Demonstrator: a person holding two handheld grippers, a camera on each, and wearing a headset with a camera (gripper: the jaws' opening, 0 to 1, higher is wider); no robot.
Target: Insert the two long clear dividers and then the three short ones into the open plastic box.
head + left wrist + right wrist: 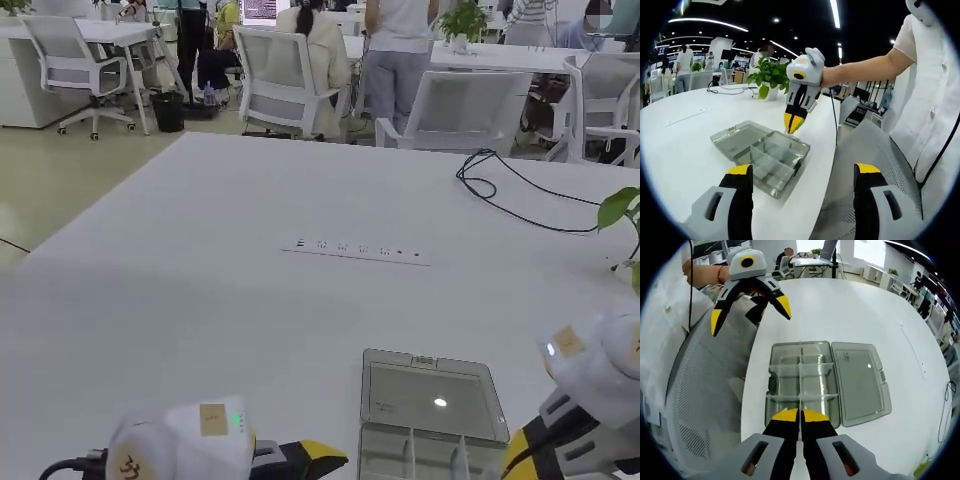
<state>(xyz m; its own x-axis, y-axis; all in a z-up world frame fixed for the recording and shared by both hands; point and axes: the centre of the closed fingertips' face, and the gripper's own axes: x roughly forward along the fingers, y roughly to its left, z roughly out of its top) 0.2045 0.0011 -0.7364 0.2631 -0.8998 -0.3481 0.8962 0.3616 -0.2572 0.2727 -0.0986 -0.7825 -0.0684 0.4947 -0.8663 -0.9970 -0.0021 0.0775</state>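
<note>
White surface in an open office carries the clear plastic box near its edge, with the hinged lid lying flat open beside it. Clear dividers stand crossed inside, splitting it into compartments. The right gripper hangs over the box, fingers pressed together; whether they pinch anything I cannot tell. The left gripper sits off the edge above a mesh chair, its 2 fingers spread wide and empty.
</note>
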